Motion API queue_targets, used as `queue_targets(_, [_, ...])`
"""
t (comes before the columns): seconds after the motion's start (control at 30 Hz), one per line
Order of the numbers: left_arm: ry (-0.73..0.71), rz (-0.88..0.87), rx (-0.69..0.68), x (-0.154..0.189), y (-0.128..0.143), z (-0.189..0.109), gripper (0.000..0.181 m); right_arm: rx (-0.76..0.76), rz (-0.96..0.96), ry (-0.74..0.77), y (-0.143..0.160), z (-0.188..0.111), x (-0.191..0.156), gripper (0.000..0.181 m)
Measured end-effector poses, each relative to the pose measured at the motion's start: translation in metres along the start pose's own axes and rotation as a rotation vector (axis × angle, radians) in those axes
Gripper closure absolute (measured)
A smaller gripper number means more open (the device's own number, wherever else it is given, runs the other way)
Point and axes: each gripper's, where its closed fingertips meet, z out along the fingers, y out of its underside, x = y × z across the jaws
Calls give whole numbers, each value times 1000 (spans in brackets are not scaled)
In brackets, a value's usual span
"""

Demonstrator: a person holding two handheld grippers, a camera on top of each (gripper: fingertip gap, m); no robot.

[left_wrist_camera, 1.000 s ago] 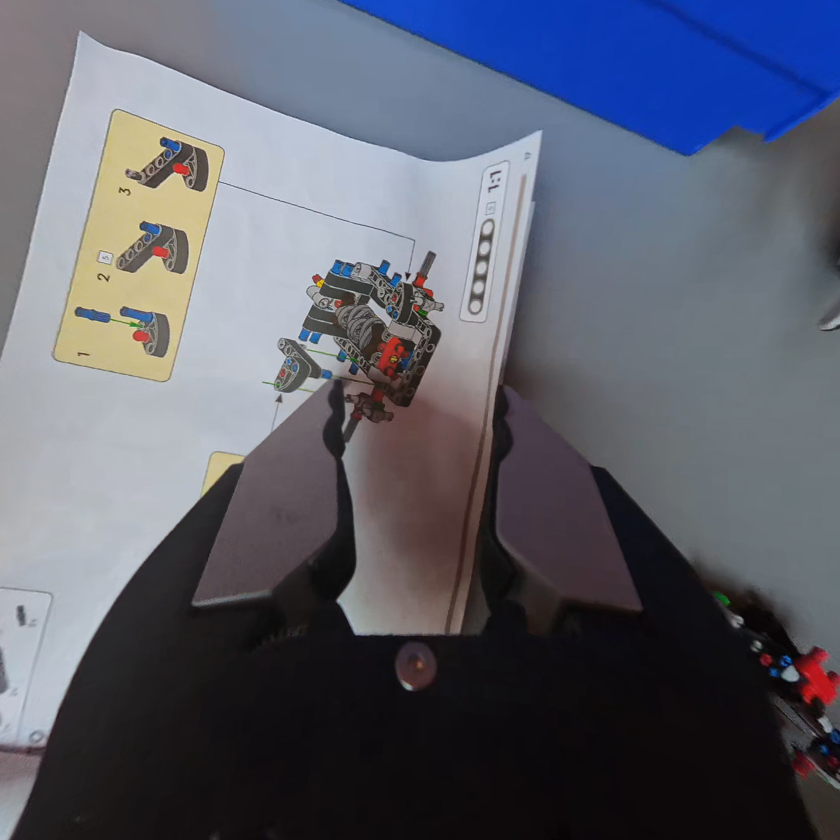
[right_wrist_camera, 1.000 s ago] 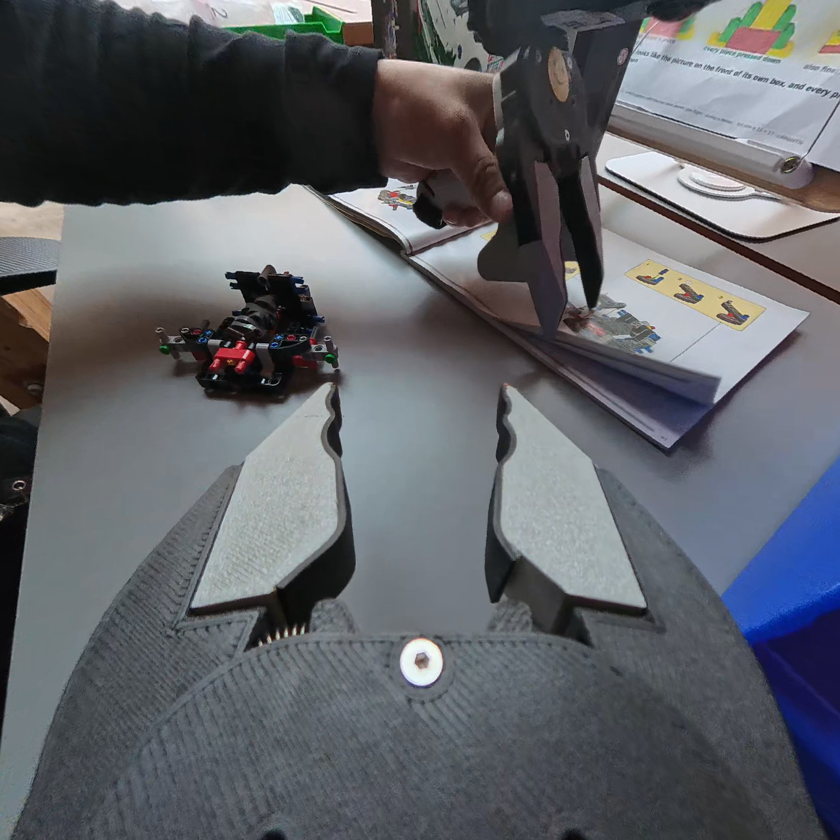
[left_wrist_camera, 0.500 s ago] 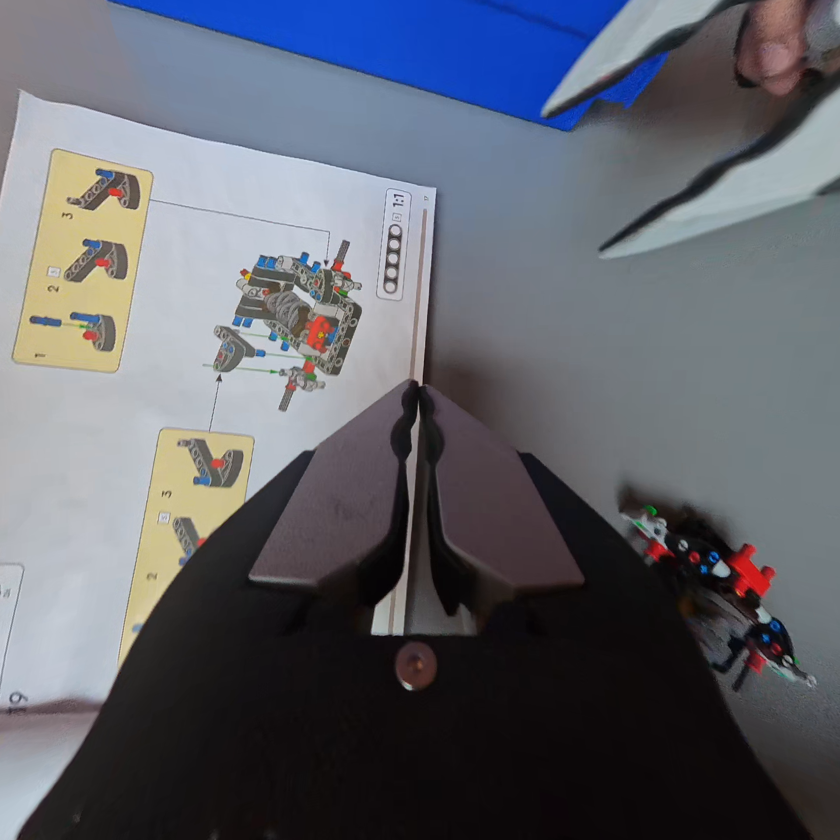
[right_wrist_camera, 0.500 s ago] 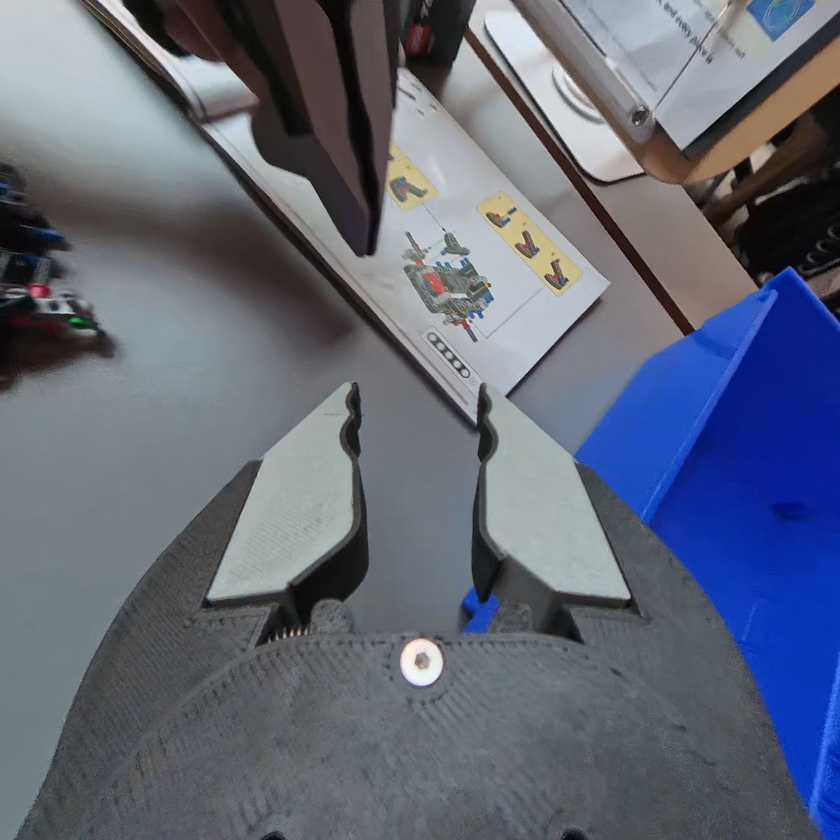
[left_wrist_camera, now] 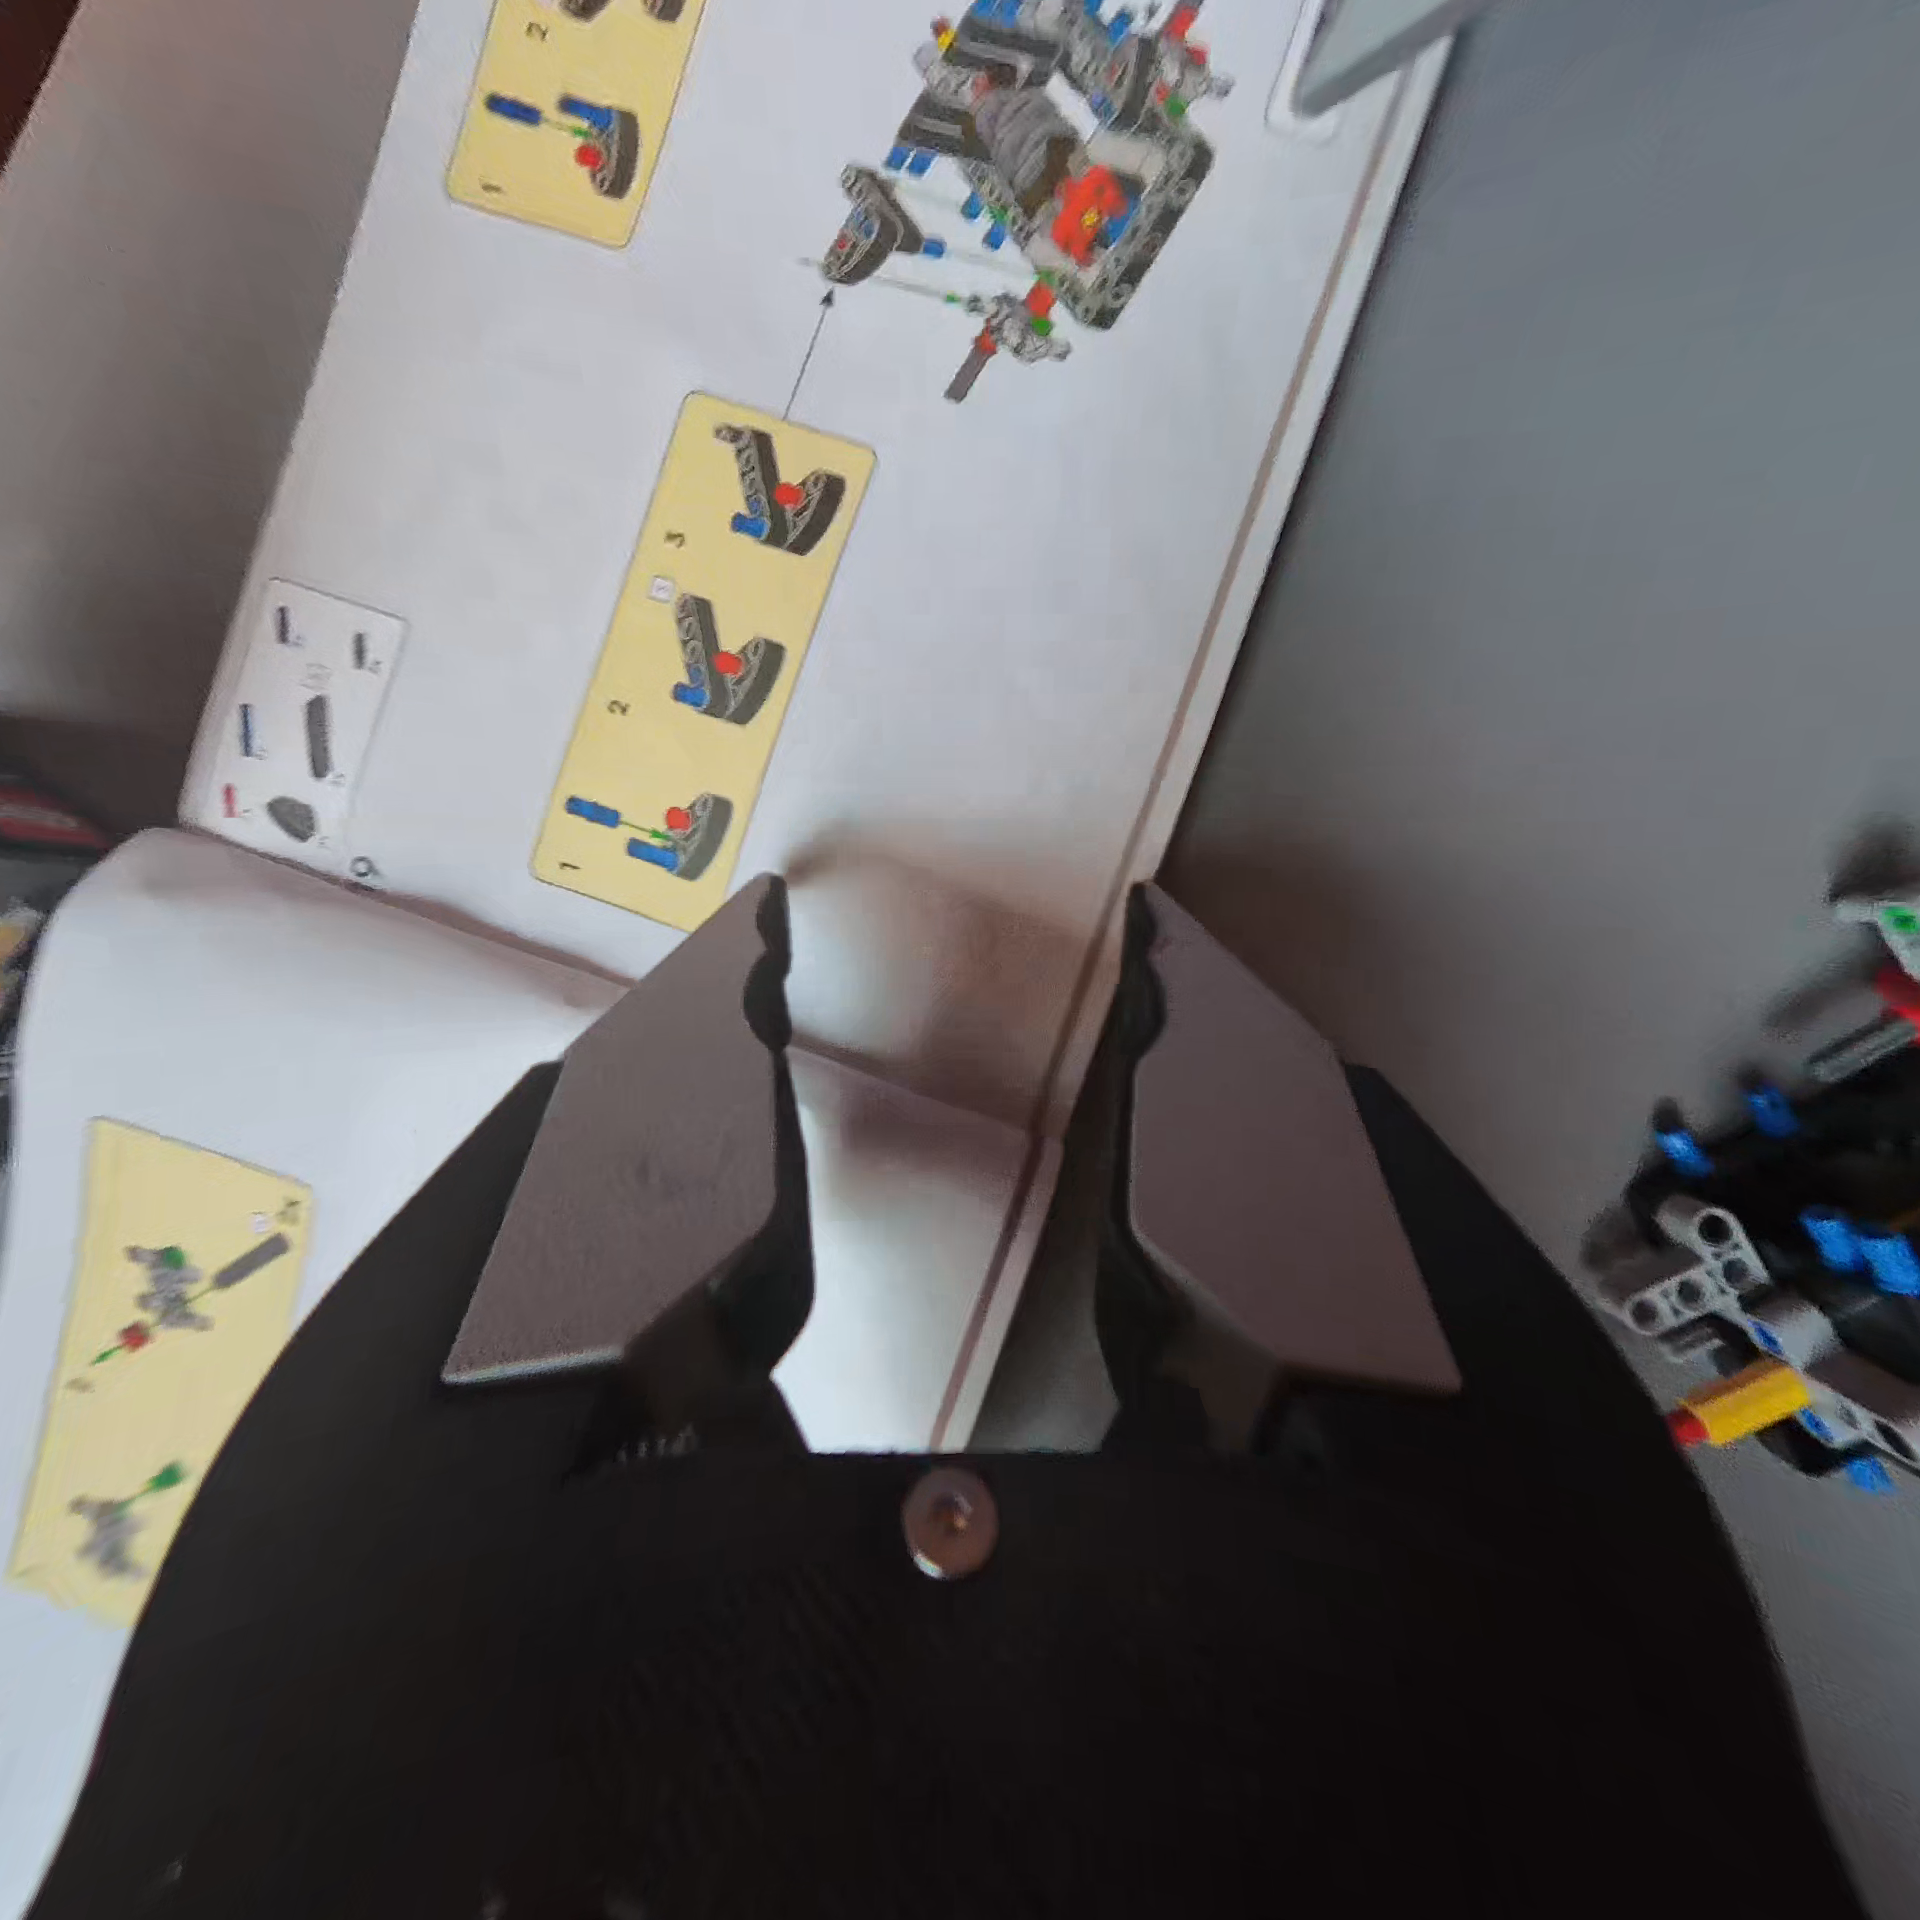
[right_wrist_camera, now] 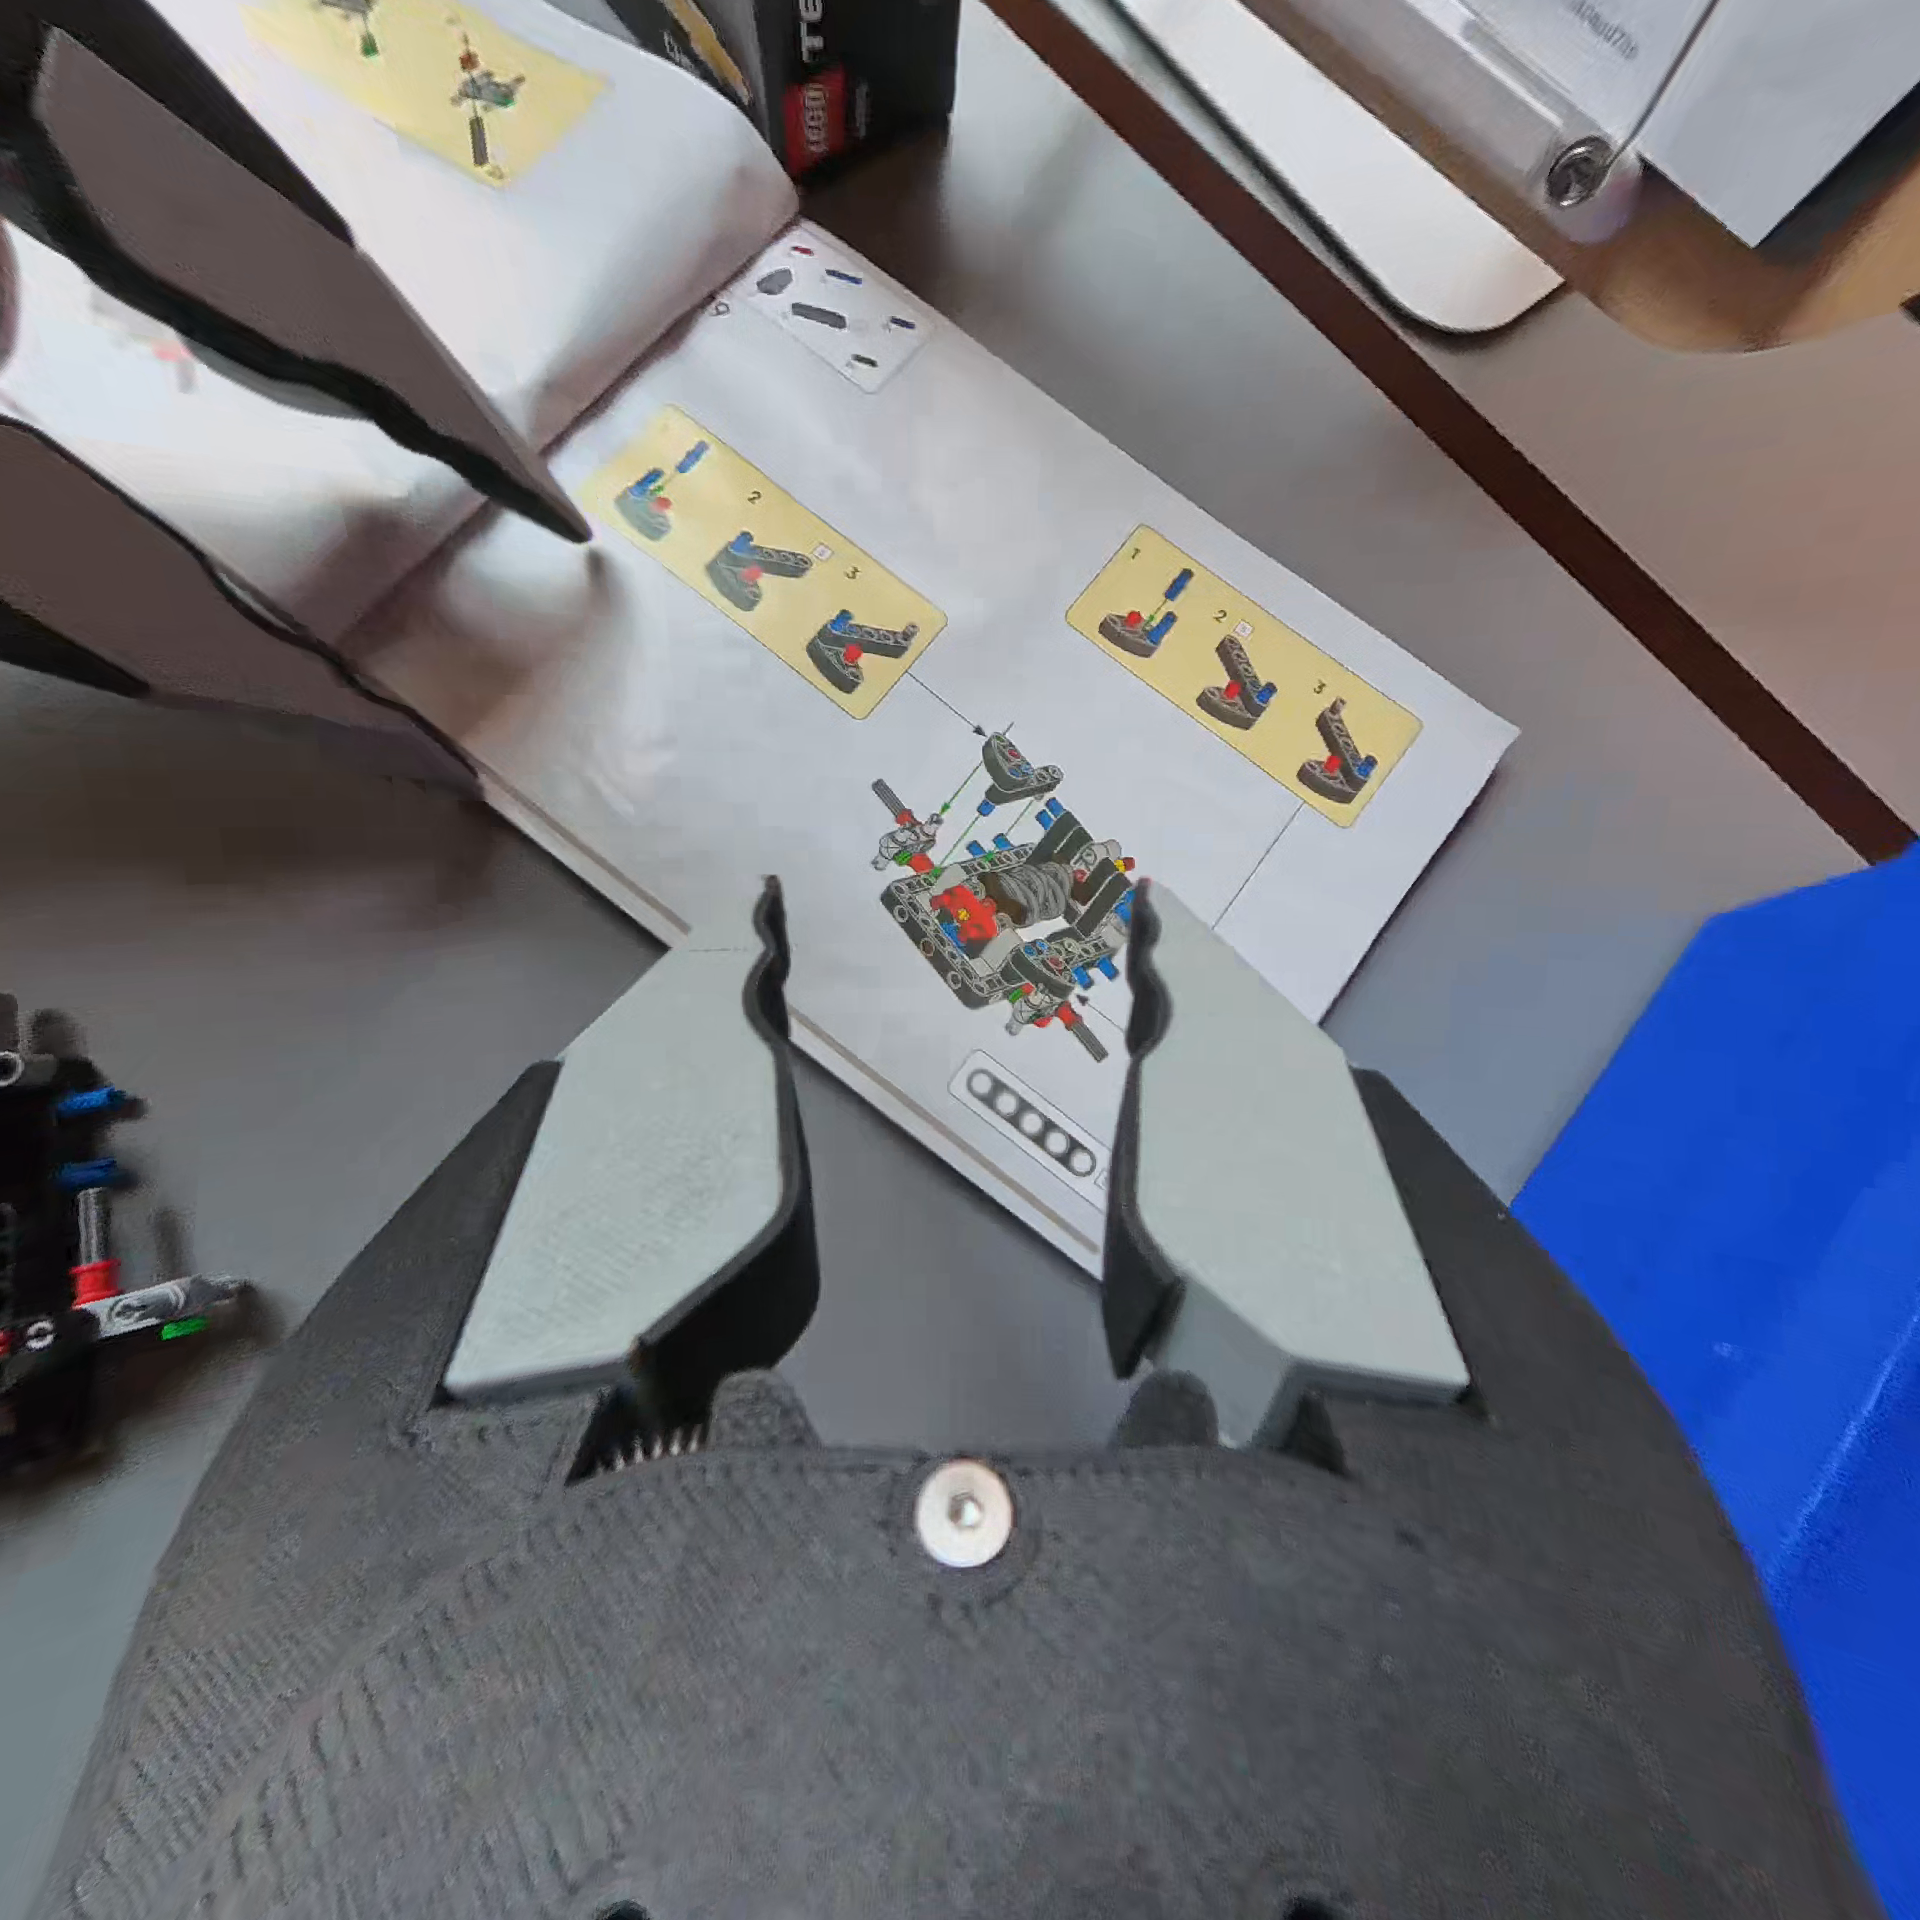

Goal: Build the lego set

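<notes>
The open instruction booklet (left_wrist_camera: 1039, 623) lies flat on the grey table and also shows in the right wrist view (right_wrist_camera: 1091, 644). My left gripper (left_wrist_camera: 956, 904) is open and empty, low over the booklet near its fold; in the right wrist view it (right_wrist_camera: 520, 649) is at the upper left with its tips close to the page. My right gripper (right_wrist_camera: 956, 904) is open and empty above the booklet's near edge. The part-built black lego model (left_wrist_camera: 1787, 1247) with blue and red pins sits on the table beside the booklet, and is at the left edge of the right wrist view (right_wrist_camera: 73, 1247).
A blue bin (right_wrist_camera: 1766, 1195) stands at the right of the booklet. A black lego box (right_wrist_camera: 852, 83) stands behind the booklet. A white stand base (right_wrist_camera: 1351, 208) sits on a wooden surface beyond the table's brown edge.
My left gripper, shut at the page edge half a second ago, has opened and moved along the booklet toward its fold. My right gripper has opened wider and swung over the booklet.
</notes>
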Motion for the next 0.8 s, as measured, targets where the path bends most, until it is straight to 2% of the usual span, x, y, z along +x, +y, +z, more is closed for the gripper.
queue_targets(0.03, [41,-12,19,5,4,1,117,-39,-1,5,4,4,4,123])
queue_targets(0.1, [18,16,81,3,5,1,120,-186,19,27,23,18,15,85])
queue_targets(0.2, [12,22,116,3,8,-1,120,-350,-12,-83,51,37,4,109])
queue_targets(0.27, [25,16,131,2,12,-4,120,-358,-46,-147,52,38,-3,104])
queue_targets(0.33, [62,-1,169,2,12,-6,116,-320,-136,-190,47,39,-16,116])
queue_targets(0.43, [104,1,190,8,1,-2,100,-288,-198,-226,43,41,-25,116])
queue_targets(0.53, [44,57,188,6,-13,11,98,-281,-239,-253,40,43,-27,117])
queue_targets(0.6, [56,54,199,10,-21,15,93,-287,-247,-259,39,44,-28,118])
queue_targets(0.67, [62,56,208,14,-25,16,97,-279,-244,-260,38,45,-28,119])
queue_targets(0.8, [3,63,196,8,-26,20,92,-237,-211,-250,32,48,-25,131])
